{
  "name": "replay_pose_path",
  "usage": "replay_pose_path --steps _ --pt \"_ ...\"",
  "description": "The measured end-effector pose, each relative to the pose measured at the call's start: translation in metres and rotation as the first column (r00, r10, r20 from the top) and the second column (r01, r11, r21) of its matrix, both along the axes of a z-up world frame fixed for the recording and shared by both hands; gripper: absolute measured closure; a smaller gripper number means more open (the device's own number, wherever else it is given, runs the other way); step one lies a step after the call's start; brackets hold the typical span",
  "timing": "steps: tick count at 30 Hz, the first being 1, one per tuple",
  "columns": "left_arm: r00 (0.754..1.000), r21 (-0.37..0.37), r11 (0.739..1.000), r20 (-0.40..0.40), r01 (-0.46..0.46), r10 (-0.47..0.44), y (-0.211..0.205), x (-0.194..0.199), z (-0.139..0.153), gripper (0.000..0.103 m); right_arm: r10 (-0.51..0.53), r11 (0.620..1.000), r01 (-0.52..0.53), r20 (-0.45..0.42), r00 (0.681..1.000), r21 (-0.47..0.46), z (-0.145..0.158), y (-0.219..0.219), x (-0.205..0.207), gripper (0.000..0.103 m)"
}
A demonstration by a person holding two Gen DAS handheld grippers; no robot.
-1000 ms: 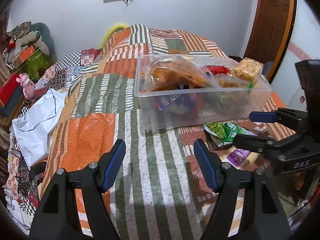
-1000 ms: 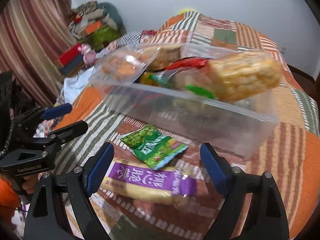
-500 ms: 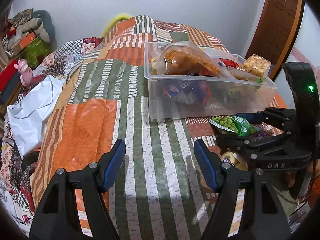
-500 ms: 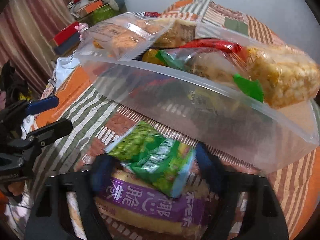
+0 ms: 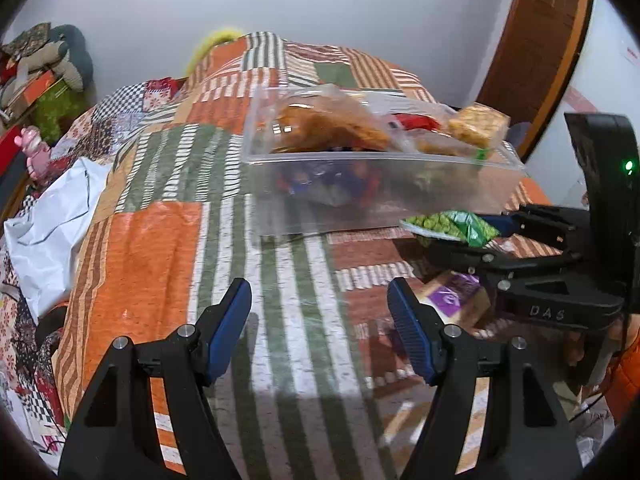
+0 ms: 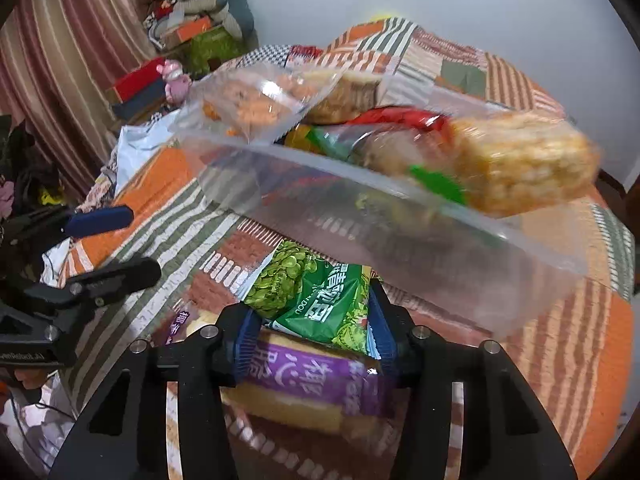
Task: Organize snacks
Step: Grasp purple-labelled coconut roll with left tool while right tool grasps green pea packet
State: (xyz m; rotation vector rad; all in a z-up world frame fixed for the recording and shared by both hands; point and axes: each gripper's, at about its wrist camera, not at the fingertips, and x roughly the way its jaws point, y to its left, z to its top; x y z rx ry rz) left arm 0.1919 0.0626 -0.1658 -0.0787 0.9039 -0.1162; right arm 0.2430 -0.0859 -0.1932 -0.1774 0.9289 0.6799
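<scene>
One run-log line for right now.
right gripper: shut on green snack packet | left gripper: open, empty | purple packet: on bedspread | clear bin: heaped

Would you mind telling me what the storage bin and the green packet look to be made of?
Storage bin: clear, slightly frosted plastic, since the snacks show through its wall. Green packet: glossy printed film, probably plastic, crinkled and shiny, held in the right tongs.

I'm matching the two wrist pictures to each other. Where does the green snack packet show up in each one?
Left wrist: green snack packet at right of centre, gripped by the right gripper.
Right wrist: green snack packet at lower centre, between the gripper's fingers.
Shared landmark: the clear plastic bin just behind it.
</scene>
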Motion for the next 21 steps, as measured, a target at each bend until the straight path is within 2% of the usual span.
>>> replay_pose_path --steps 6,15,21 --pt "0.999 0.007 0.999 -0.024 0.047 -0.047 -0.019 -0.004 0.003 0.032 -0.033 0.999 0.032 0.046 0.998 0.025 0.015 -0.023 -0.012 0.057" --pt "0.992 0.01 0.993 -0.05 0.118 -0.117 -0.049 -0.011 -0.001 0.029 -0.109 0.991 0.105 0.038 0.993 0.082 0.018 -0.066 -0.021 0.057" --pt "0.98 0.043 0.982 -0.089 0.184 -0.18 -0.075 0.001 -0.013 0.027 -0.144 0.982 0.141 0.017 0.989 0.126 0.015 -0.085 -0.023 0.057"
